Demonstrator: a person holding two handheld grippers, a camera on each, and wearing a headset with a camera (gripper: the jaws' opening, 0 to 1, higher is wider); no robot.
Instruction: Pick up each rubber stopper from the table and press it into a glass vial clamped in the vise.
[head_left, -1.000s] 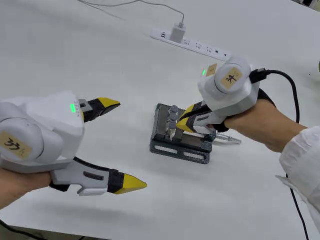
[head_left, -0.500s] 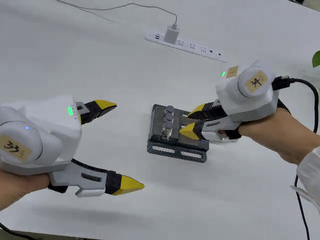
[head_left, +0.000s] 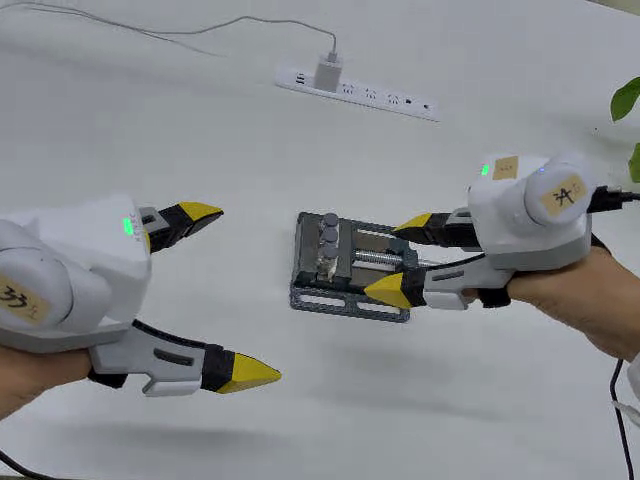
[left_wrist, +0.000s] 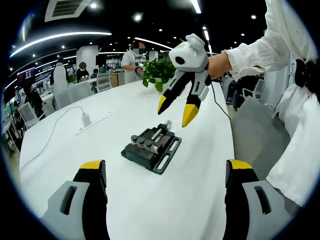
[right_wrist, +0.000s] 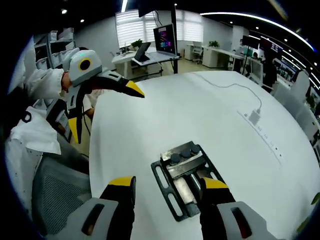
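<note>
The left gripper (head_left: 225, 292) is hovering over the near left of the bench (head_left: 200, 120), with its jaws spread wide and nothing between them. The right gripper (head_left: 402, 257) is hanging just beside the right end of the vise (head_left: 345, 298). Its jaws are parted and empty, and the lower jaw is lying over the vise screw (head_left: 378, 259). The vise is standing at mid-bench, well apart from the power strip (head_left: 355, 90) at the far side.

Three grey rubber stoppers (head_left: 328, 233) are sitting in a row on the glass vials (head_left: 323, 267) clamped at the left end of the vise. The vials are too small to tell whether every stopper is pressed fully home.

By this layout, the task is judged to be nearing completion, with only a seating check or a final press outstanding.

Hazards from this position:

- **Side load on the glass.** A press that is arriving off the vial's axis is likely to tip the stopper or crack the vial neck.
- **Vise shift.** Nothing is seen fixing the vise to the bench, so a jaw that is brushing the screw or the body could slide it.
- **Neighbour contact.** The stoppers are standing close together, so a wide-open jaw descending on one may be dislodging the next.
- **Gripper collision.** Both grippers are pointing at the vise, so converging on it together risks jaw-to-jaw contact.
</note>
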